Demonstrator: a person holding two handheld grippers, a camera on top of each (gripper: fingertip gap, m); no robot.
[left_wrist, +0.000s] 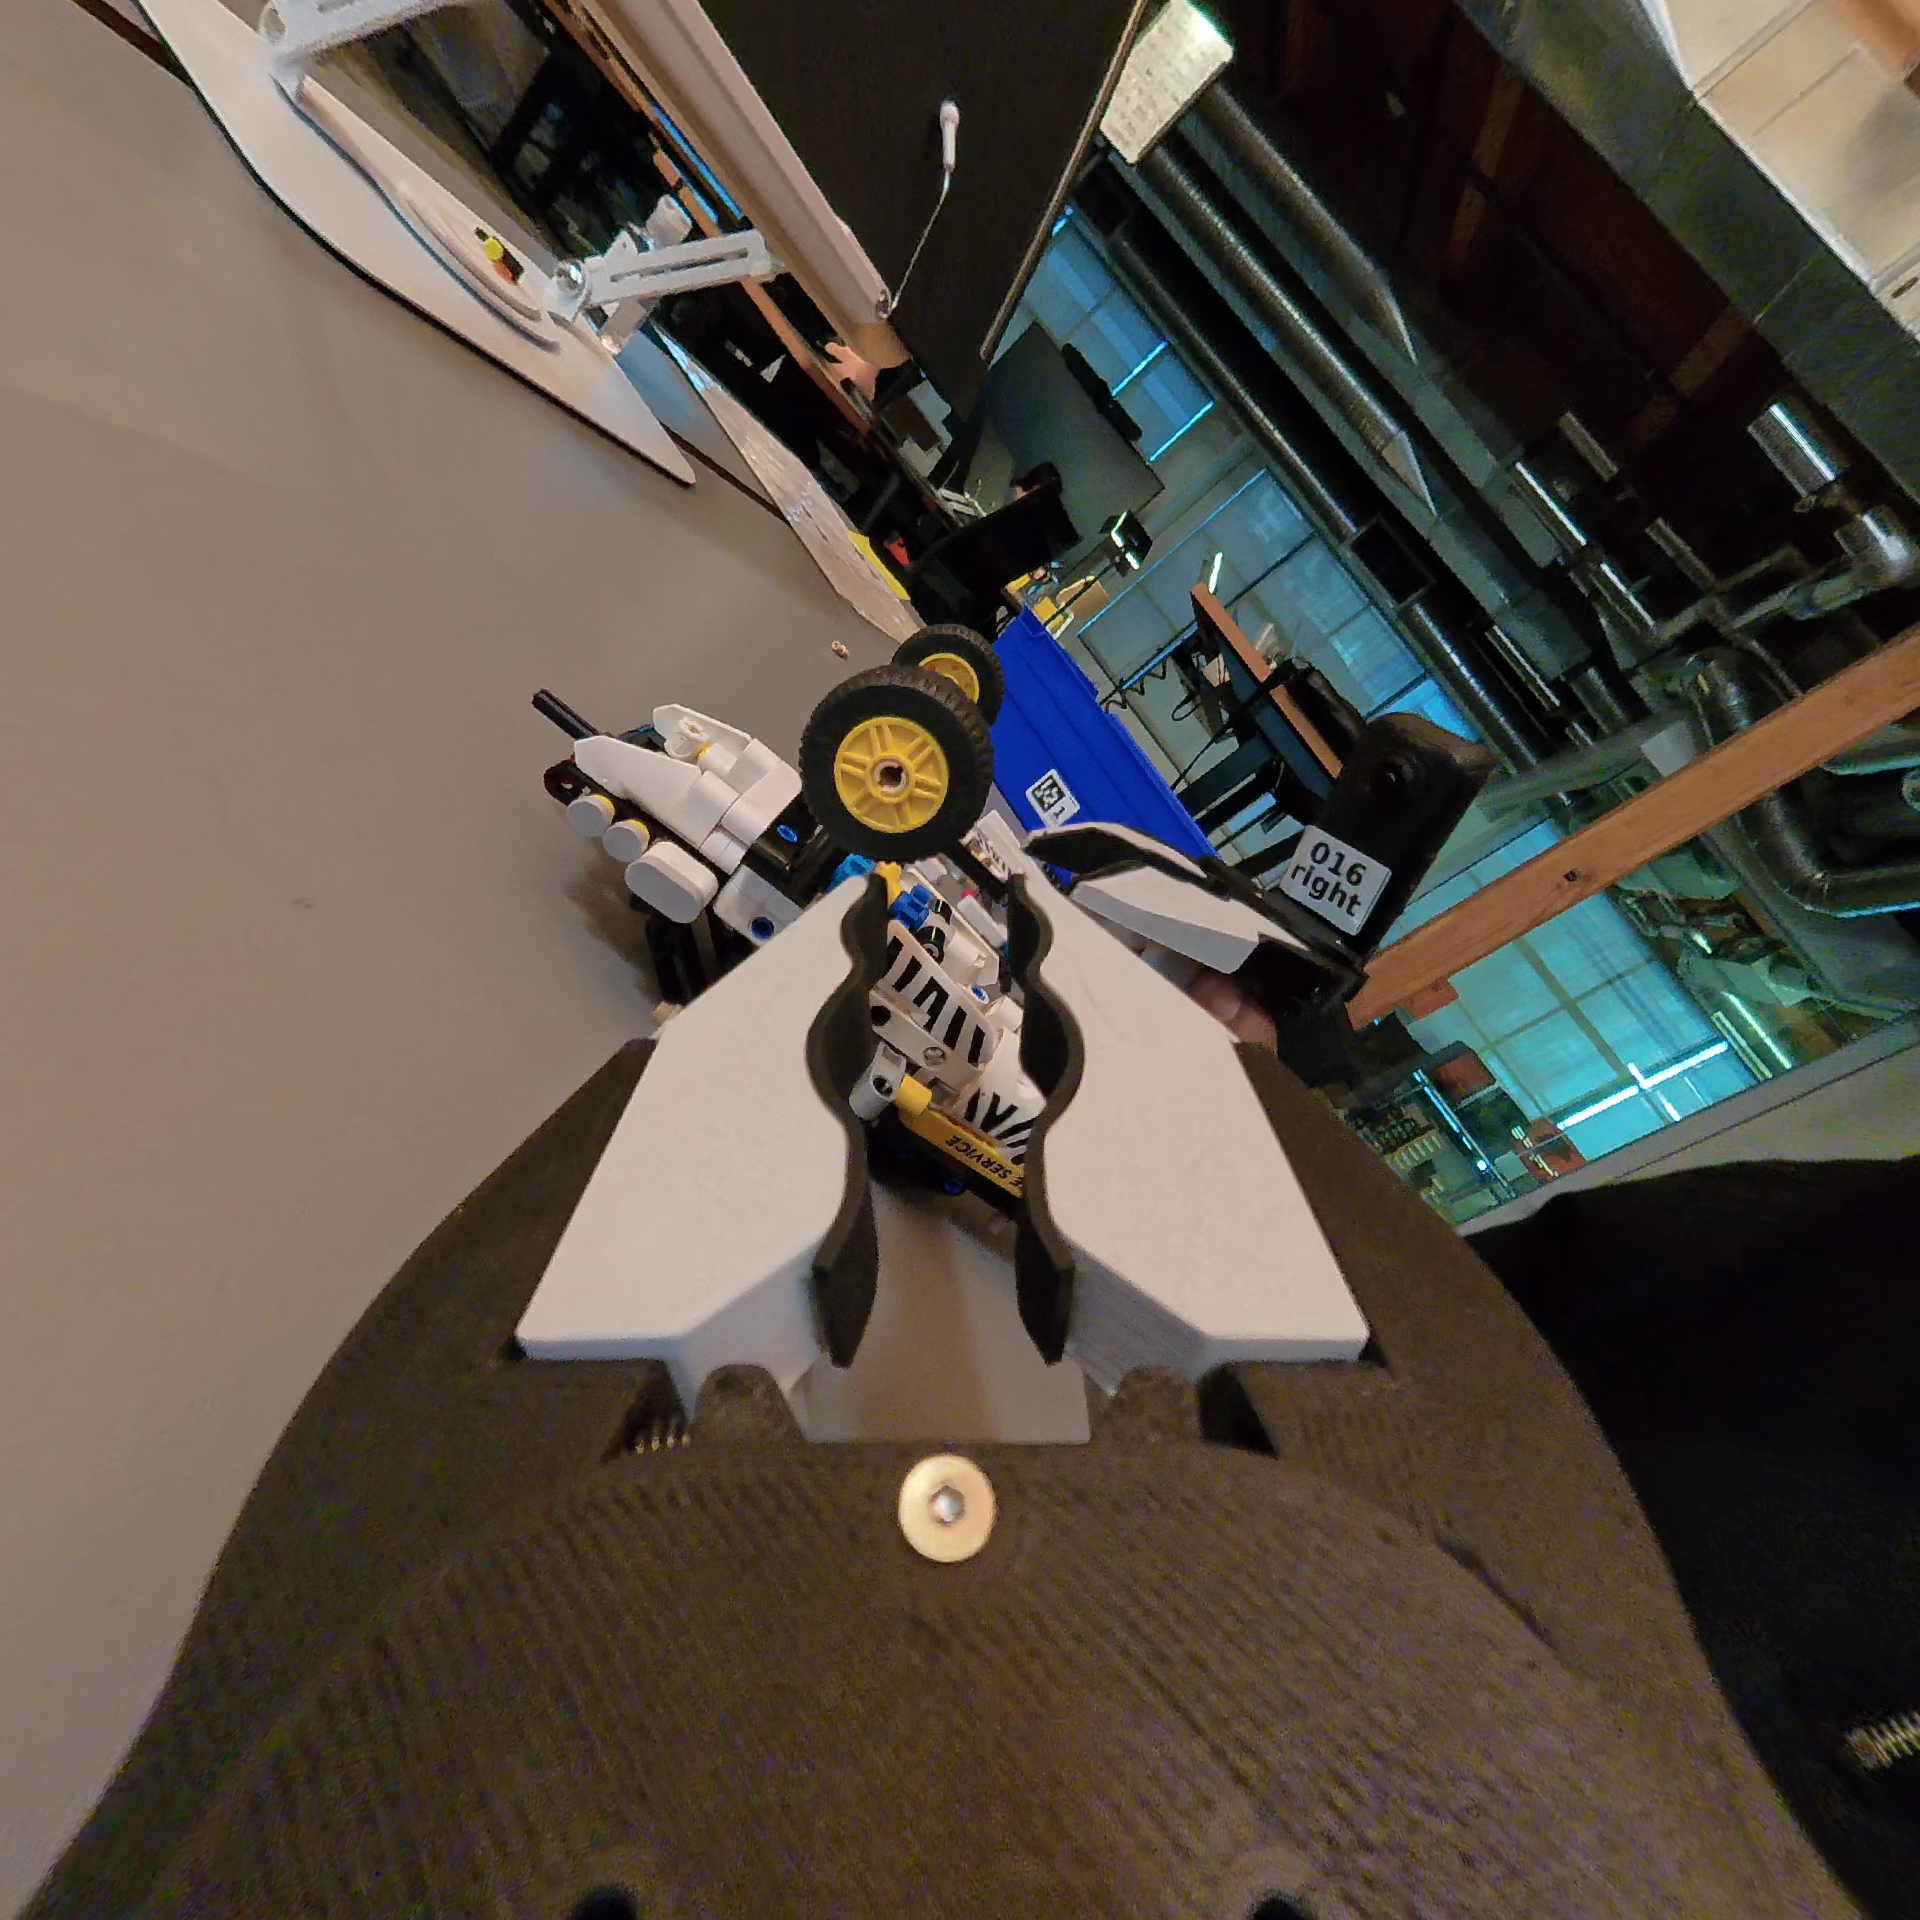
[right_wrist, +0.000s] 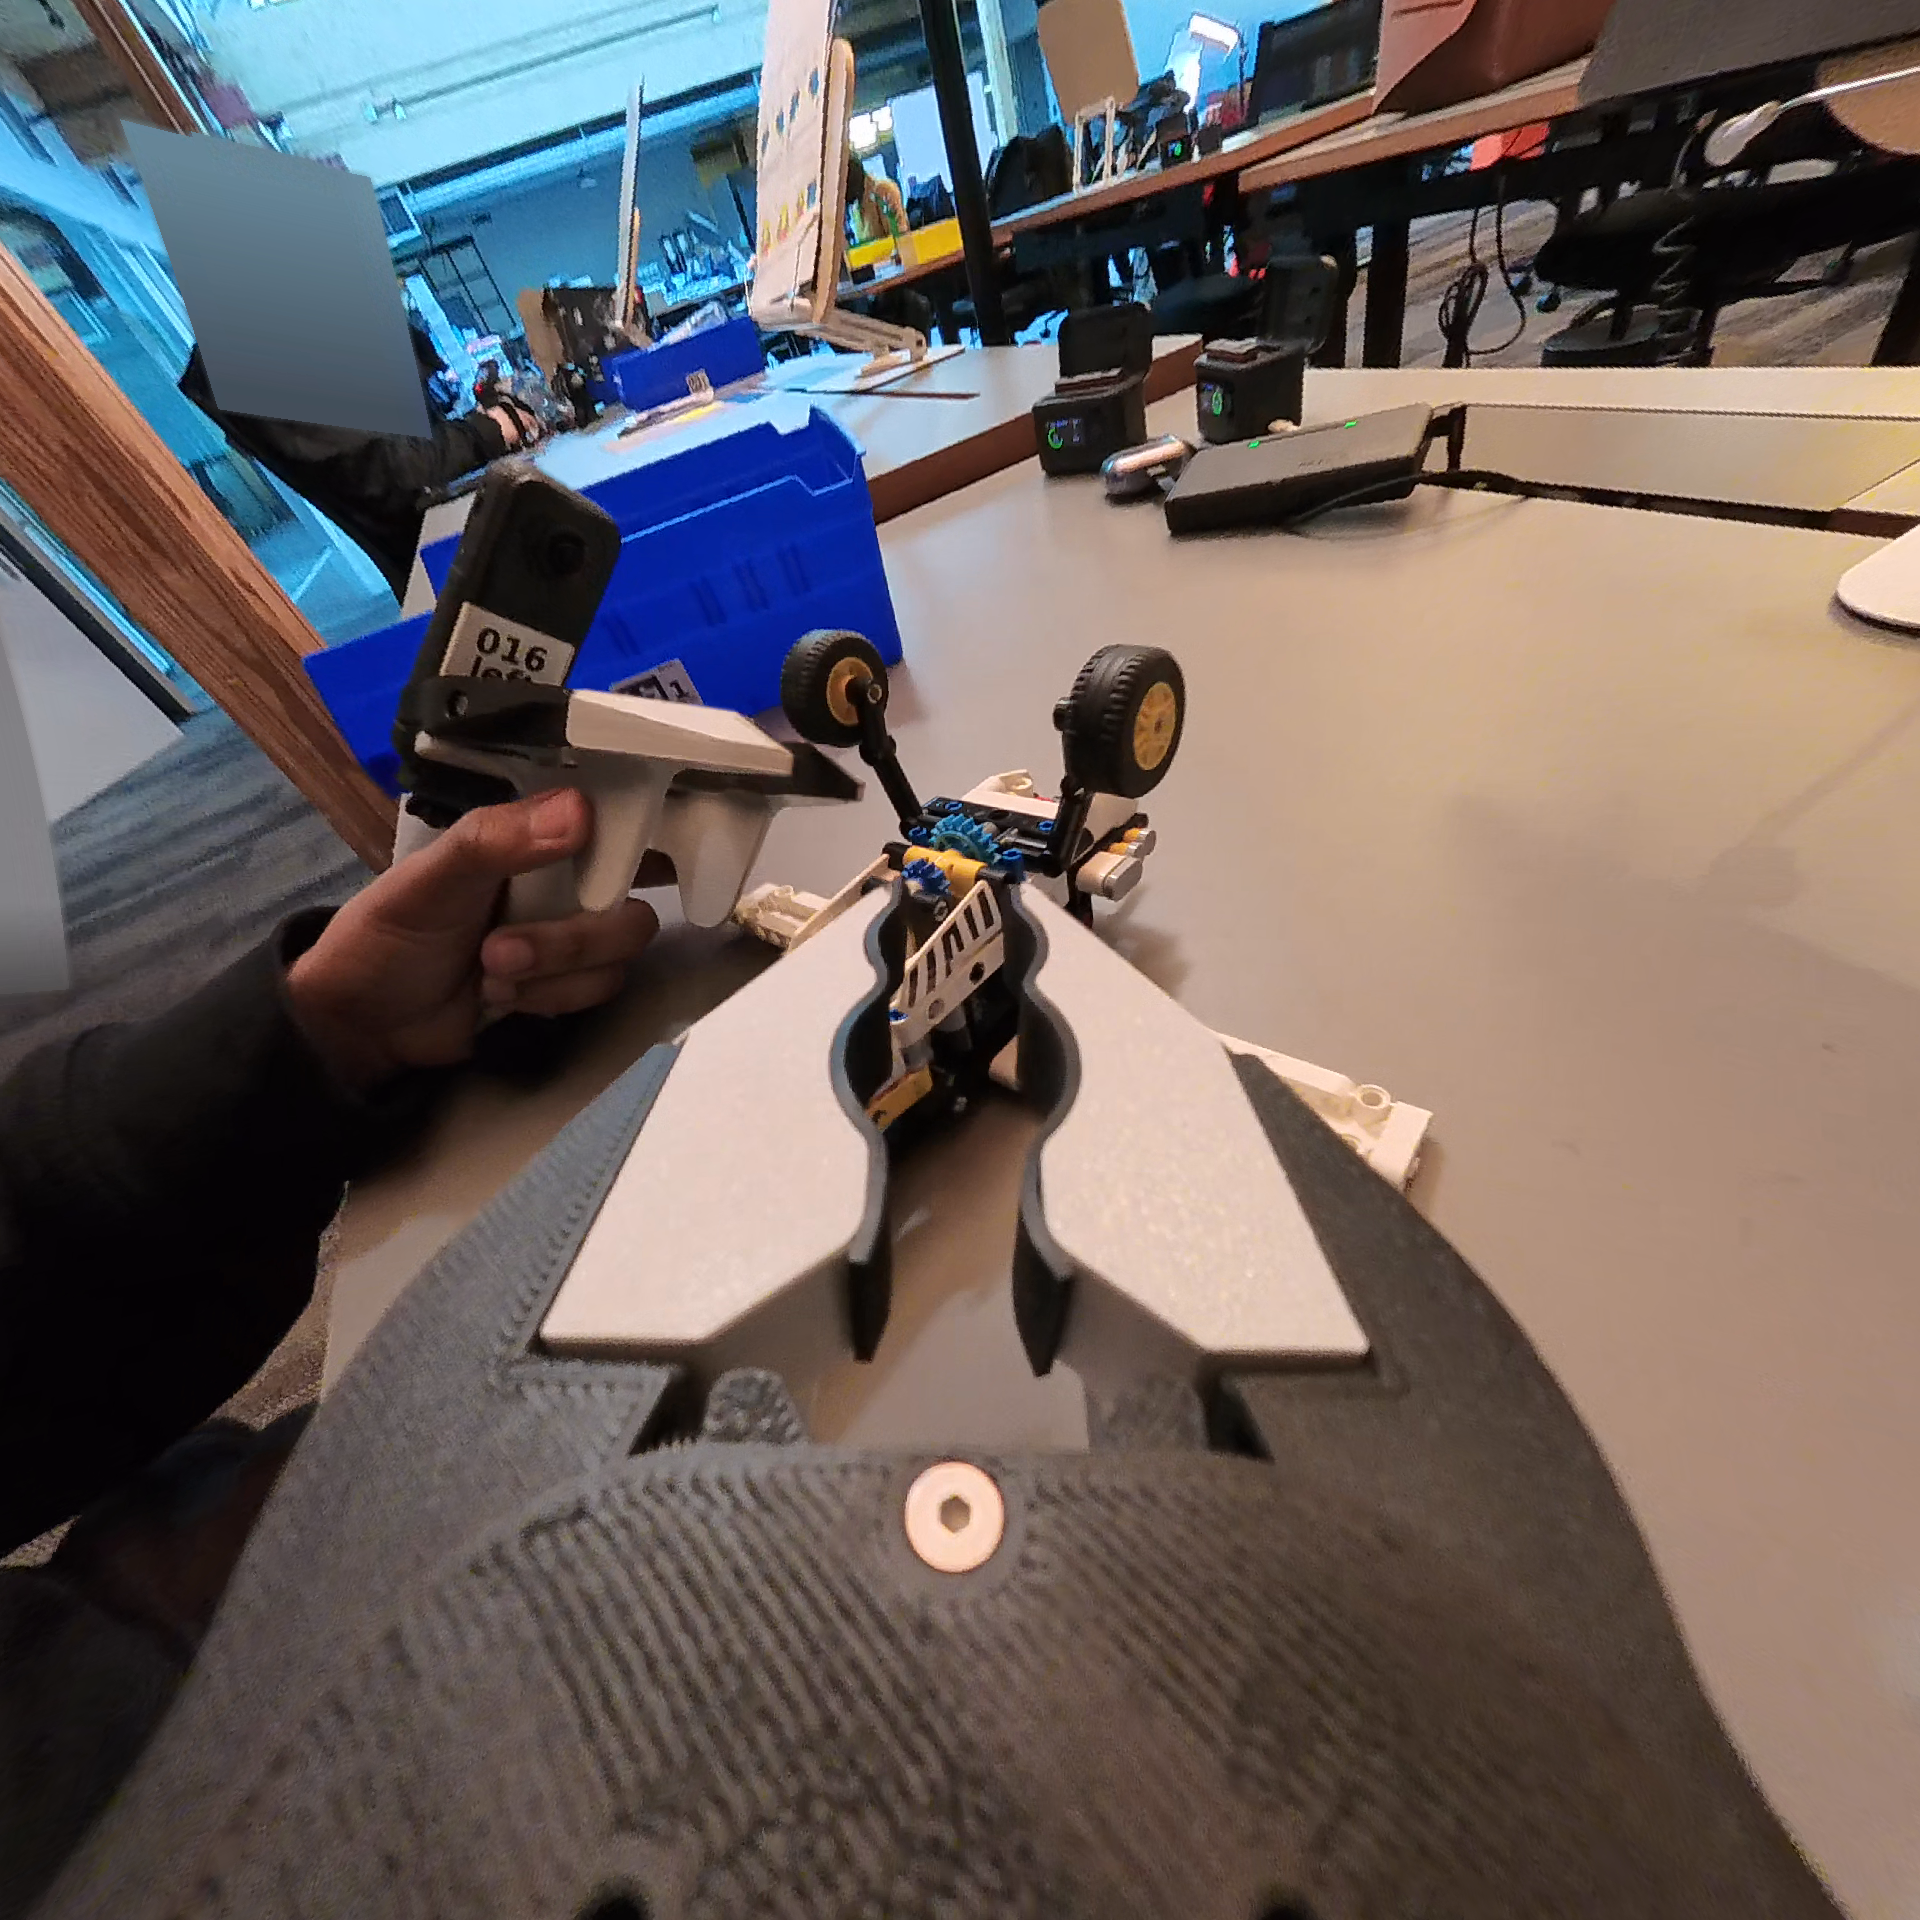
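**Q:** Where is the car (right_wrist: 997, 831), and how does it lie?

**A:** It lies upside down on the desk (right_wrist: 1455, 935), towards the left edge and just in front of the blue bin (right_wrist: 727, 551). Both wheels (right_wrist: 1132, 722) stand up on thin black arms (right_wrist: 883, 753).

**Q:** State of the fingers?

**A:** The right gripper (right_wrist: 951, 894) has its fingers drawn in around the striped panel (right_wrist: 961, 940), which fills the gap between them, so it reads as a grasp on the car. The left gripper (left_wrist: 940, 883), held in a hand (right_wrist: 436, 935), has its fingers a little apart, with the tips just beside the nearer wheel arm. Whether they press on anything cannot be told.

**Q:** What could go wrong?

**A:** There appear to be four hazards.
- **Panel:** it is a thin part clipped on by pins. A twist of the right gripper could pop it off rather than turn the car.
- **Wheel arm:** it is slender and hinged. A sideways push from the left tips could fold it or pull it from its joint.
- **Opposed pulls:** if the two grippers pull against each other, the model could part at its weakest pin.
- **Surroundings:** the desk edge is close, so a slip could send the car or a freed piece over it. A white piece (right_wrist: 1361, 1122) lying just right of the right gripper could also be knocked.
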